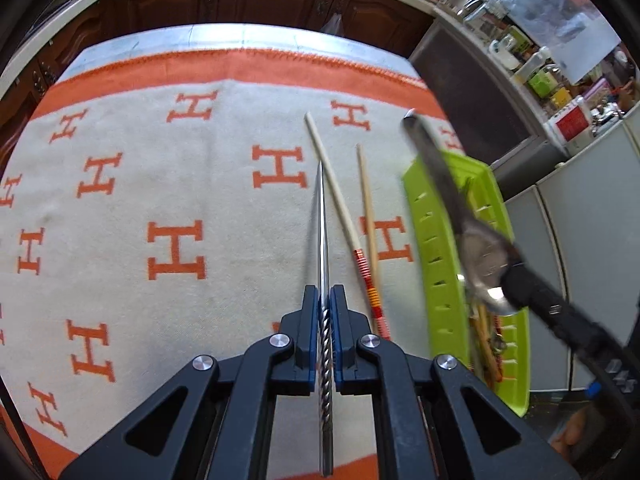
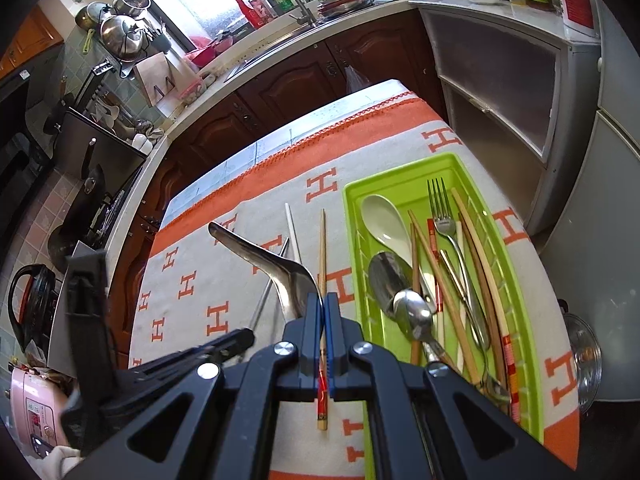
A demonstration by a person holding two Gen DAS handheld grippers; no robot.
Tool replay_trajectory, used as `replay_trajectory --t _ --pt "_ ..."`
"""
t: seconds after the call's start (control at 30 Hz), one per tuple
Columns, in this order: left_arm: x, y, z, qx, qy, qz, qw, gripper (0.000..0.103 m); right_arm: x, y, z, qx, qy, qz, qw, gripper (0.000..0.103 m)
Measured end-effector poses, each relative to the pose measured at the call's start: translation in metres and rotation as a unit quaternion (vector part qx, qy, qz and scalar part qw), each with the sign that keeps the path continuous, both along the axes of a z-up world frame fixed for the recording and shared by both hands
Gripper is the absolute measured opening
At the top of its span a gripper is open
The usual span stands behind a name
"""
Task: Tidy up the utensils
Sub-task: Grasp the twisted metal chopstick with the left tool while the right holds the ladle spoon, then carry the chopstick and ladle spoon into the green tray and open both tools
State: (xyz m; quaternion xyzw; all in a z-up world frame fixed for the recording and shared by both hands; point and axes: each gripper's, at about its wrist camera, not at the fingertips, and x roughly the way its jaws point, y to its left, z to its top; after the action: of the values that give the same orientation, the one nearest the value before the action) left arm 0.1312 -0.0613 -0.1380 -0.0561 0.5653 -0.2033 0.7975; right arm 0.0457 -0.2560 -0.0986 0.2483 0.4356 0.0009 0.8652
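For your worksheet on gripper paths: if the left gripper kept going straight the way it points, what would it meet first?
The left gripper, shut on a metal chopstick, points down at the patterned cloth. Probably the chopstick's tip meets bare cloth first, just left of the white chopstick; depth is unclear.

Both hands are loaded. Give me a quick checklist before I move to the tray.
1. Grip of left fingers on the metal chopstick: ok, shut on it.
2. Grip of right fingers on the metal spoon: ok.
3. Room in the green tray: ok, bare strip along its left wall.
4. Spoon handle clear of the metal chopstick: cannot tell, they overlap in the right wrist view.
5. Cloth emptied: not ok, the white chopstick and wooden chopstick lie outside the tray.
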Motion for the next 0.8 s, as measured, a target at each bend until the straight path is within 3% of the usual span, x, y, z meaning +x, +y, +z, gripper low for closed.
replay_trajectory --t 0.17,0.53,0.67,0.8 --pt "-0.01 -0.003 0.035 -0.025 -0.023 -0.025 0.9991 0.003 -0.019 -0.002 0.002 0.016 0.005 -0.025 1.0 0.002" --pt "-0.023 -0.052 0.088 -0.026 -0.086 -0.061 0.9941 0.003 -0.06 -0.039 0.014 0.011 -0.004 -0.116 0.993 0.001" --pt "-0.021 -0.083 0.089 -0.011 -0.092 -0.074 0.9929 0.003 -0.066 -0.057 0.007 -0.001 0.015 -0.156 0.988 0.002" --pt "-0.019 -0.116 0.067 0.007 -0.071 -0.085 0.9939 0.003 -0.07 -0.073 -0.001 -0.009 0.029 -0.188 0.982 0.002"
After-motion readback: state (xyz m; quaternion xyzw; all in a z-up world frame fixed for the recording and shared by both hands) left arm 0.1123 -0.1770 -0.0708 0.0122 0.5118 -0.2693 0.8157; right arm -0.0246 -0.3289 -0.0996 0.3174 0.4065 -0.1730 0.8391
